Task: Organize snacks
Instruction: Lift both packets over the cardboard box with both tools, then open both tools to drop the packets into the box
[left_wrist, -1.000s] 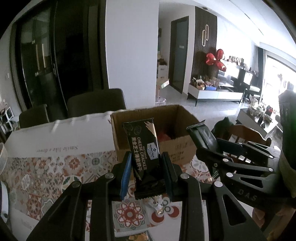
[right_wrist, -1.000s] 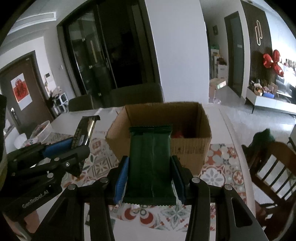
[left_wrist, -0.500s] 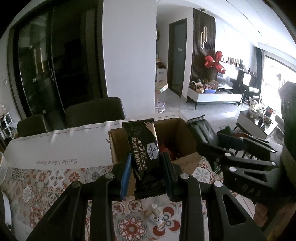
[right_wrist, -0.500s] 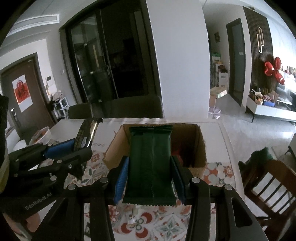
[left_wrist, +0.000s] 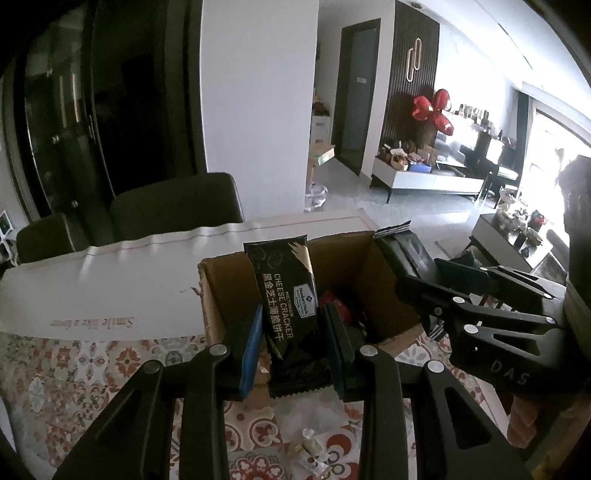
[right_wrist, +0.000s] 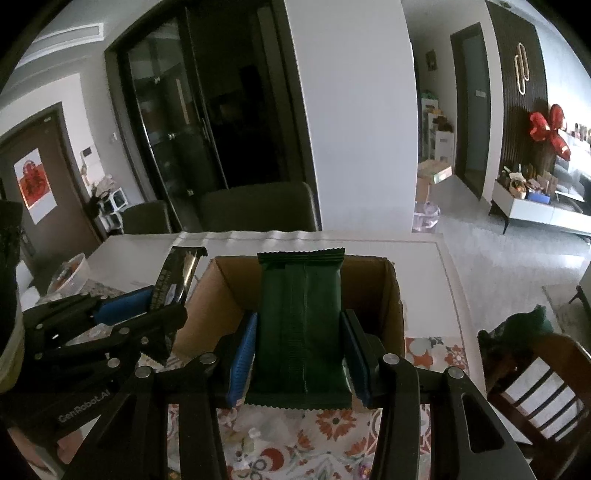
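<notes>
From the left wrist view, the left gripper stands narrow, its pads clamped on the flanks of a black cheese cracker pack, which rises upright between the jaws in front of the open cardboard box. From the right wrist view, the right gripper stands wider, its pads pressing both sides of a dark green snack pack, held upright over the box's near wall.
</notes>
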